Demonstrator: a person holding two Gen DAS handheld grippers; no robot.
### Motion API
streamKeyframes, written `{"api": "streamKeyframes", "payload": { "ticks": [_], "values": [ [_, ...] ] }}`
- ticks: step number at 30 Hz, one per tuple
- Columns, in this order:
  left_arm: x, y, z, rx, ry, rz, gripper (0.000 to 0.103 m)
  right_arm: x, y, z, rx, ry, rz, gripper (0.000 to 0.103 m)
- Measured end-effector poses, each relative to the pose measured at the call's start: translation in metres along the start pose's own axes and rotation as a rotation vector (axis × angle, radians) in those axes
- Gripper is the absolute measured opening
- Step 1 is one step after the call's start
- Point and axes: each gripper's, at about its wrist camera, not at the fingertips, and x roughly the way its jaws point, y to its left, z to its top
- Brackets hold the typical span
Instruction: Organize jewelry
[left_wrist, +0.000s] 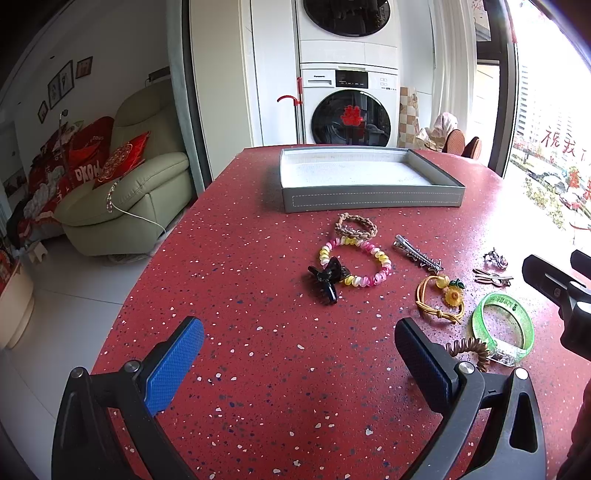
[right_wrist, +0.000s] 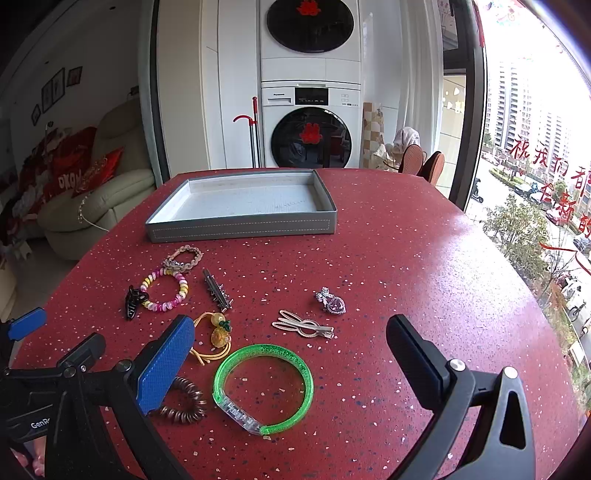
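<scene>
Hovering low over table: left gripper spread wide, right gripper likewise, seemingly above green bangle.

Both grippers are just hanging there wide open, nothing between the jaws. Left gripper sits low and level with the blue-padded finger on its left side and the dark one on its right. Right gripper has the same pose and the same gape. The two are side by side, each poking into the edge of the other's view.
</scene>
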Motion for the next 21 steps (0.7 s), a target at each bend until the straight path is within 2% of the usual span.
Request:
{"api": "streamKeyframes", "payload": {
  "ticks": [21],
  "values": [
    [-0.0048, 0.0013, 0.0017, -0.003, -0.004, -0.003, 0.103, -0.0061, 0.0001, 0.0046, 0.003, -0.003, 0.000, 0.103]
  ]
}}
